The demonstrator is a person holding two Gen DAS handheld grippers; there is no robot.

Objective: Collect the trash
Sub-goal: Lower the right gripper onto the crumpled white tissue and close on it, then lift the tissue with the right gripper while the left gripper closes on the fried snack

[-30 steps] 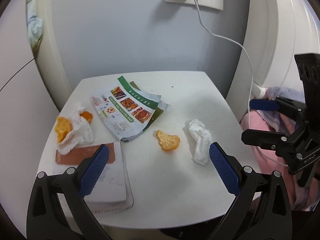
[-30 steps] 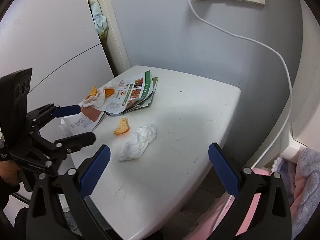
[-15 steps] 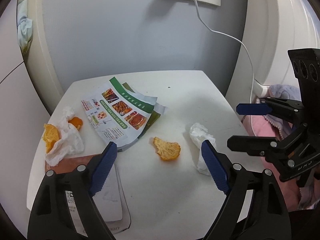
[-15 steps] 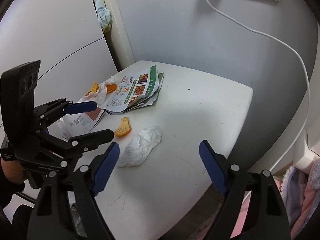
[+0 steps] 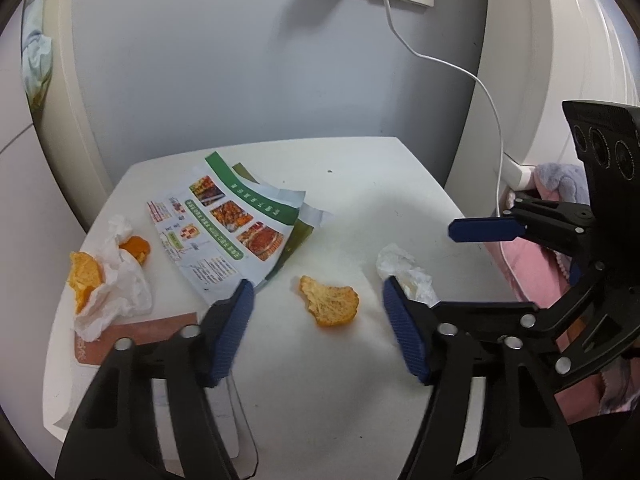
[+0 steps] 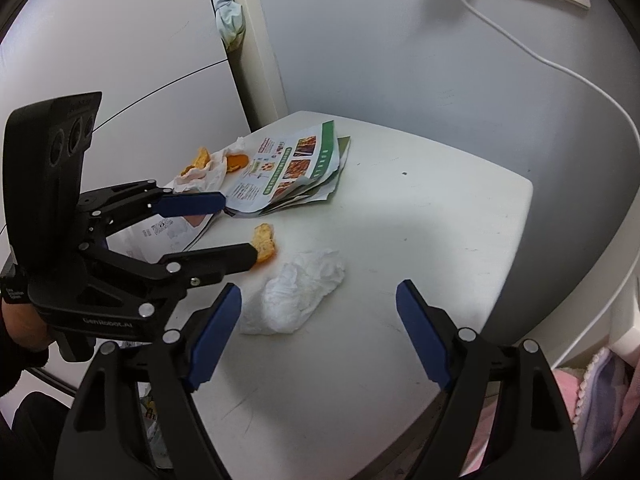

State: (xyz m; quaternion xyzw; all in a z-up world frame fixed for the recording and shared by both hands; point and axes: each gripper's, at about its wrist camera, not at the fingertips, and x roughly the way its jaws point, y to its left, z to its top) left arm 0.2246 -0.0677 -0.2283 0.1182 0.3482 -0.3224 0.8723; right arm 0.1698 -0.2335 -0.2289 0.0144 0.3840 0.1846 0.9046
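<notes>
A piece of orange peel (image 5: 330, 301) lies mid-table, just ahead of my open, empty left gripper (image 5: 320, 330); it also shows in the right wrist view (image 6: 265, 243). A crumpled white tissue (image 5: 406, 274) lies to its right, also in the right wrist view (image 6: 298, 292), in front of my open, empty right gripper (image 6: 318, 338). More peel pieces sit on a second tissue (image 5: 110, 276) at the table's left. The left gripper shows in the right wrist view (image 6: 234, 228), the right gripper in the left wrist view (image 5: 470, 264).
Food flyers (image 5: 236, 220) lie at the back of the white table (image 5: 360, 184). A booklet (image 5: 132, 344) lies at the front left. A white cable (image 5: 472, 76) hangs from the wall socket. Pink and purple cloth (image 5: 532, 268) lies right of the table.
Both grippers have moved forward and lower toward the table. The left one now frames the orange peel and the right one is nearer the tissue. Both stay open.
</notes>
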